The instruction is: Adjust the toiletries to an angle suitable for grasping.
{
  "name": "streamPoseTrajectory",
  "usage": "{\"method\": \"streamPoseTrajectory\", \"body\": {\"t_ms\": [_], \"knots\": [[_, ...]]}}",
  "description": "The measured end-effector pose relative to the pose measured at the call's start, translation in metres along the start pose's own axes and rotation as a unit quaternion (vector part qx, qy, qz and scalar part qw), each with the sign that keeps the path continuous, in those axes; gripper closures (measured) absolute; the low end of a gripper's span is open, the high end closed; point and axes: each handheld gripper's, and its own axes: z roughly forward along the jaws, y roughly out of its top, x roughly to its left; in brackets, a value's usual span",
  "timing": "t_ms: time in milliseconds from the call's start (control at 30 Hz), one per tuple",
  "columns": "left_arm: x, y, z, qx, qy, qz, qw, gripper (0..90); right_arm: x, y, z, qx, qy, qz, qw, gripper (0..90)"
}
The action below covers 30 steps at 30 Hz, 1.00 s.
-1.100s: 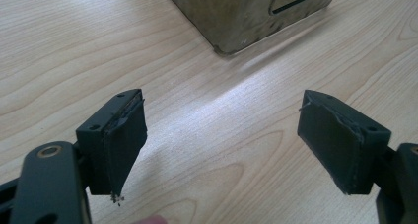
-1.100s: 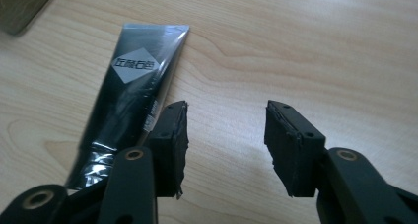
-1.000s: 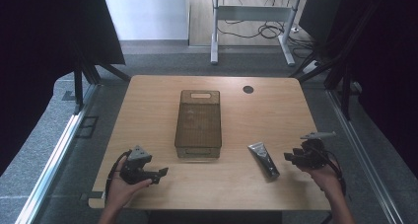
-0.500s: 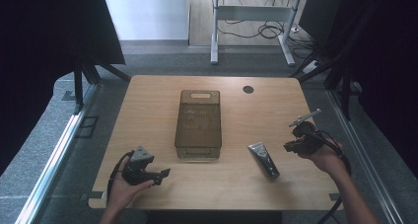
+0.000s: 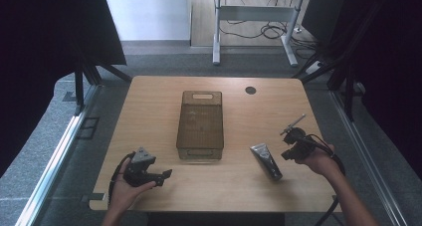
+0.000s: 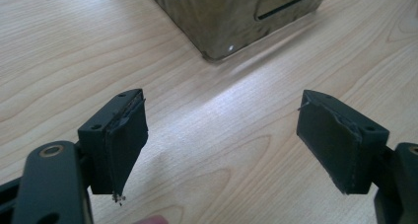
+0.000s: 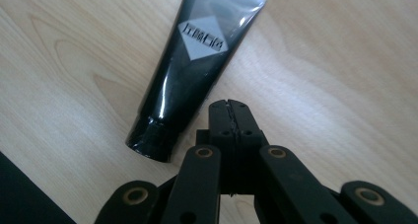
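Right gripper (image 7: 230,105), jaws pressed together and empty, hangs just beside the black tube (image 7: 190,71) lying flat on the counter (image 5: 149,111), apparently lining up. Left gripper (image 6: 222,145), jaws spread wide and empty, faces the tinted bin (image 5: 200,124), probably the tube's destination.

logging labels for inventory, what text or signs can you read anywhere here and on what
Black tube: a pale diamond patch carries a row of characters, seemingly not Latin letters, too blurred to read for sure.
Same tube in the high view: any print is too small to read.
Smoky clear bin: no label or text visible.
Wooden table: no writing or signs.
Both grippers: no markings that can be read.
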Motion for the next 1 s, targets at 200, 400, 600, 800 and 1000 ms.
{"method": "streamPoseTrajectory", "body": {"t_ms": [200, 400, 600, 800, 1000], "knots": [[0.002, -0.001, 0.001, 0.004, 0.001, -0.003, 1.0, 19.9, 0.0, -0.006, 0.01, 0.014, 0.011, 0.004, 0.9998, 89.8], [0.002, -0.001, 0.001, 0.005, -0.001, -0.003, 1.0, 20.0, 0.001, -0.02, 0.022, 0.021, 0.024, 0.014, 0.9994, 89.8], [0.002, -0.001, 0.002, 0.007, -0.002, -0.003, 1.0, 20.0, 0.004, -0.028, 0.027, 0.027, 0.032, 0.013, 0.9991, 89.7], [0.002, -0.002, 0.004, 0.011, -0.003, -0.002, 0.9999, 20.0, 0.012, -0.034, 0.031, 0.026, 0.042, 0.01, 0.9987, 89.8], [0.005, -0.003, 0.002, 0.008, 0.0, -0.007, 0.9999, 20.0, 0.017, -0.035, 0.031, 0.024, 0.042, 0.003, 0.9988, 89.8]]}}
